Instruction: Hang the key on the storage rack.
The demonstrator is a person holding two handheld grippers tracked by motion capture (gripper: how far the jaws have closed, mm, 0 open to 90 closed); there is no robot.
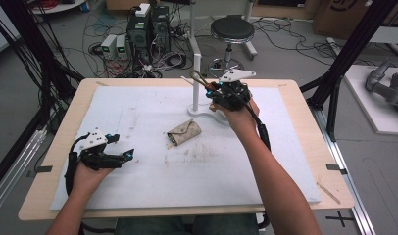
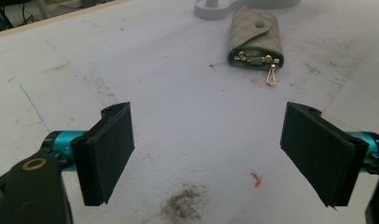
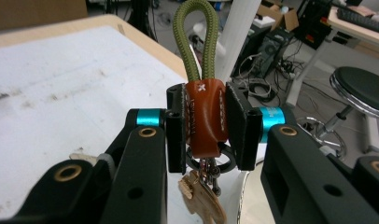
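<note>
Wide table (image 1: 305,161) under a white mat (image 1: 153,112), scuffed and stained. Near the mat's far edge, a white stand (image 1: 195,85) with upright post — landmark for everything else. Just beside the stand's post, raised off the mat: right gripper (image 3: 206,123), fingers clamped on the brown leather tab of a keychain (image 3: 204,116), green cord loop poking upward, keys dangling below. Nearer than the stand's base, flat on the mat: beige key pouch (image 1: 184,132), gold clips at its open end. Well away from the stand, toward the near left: left gripper (image 2: 208,154), fingers spread wide, nothing between.
</note>
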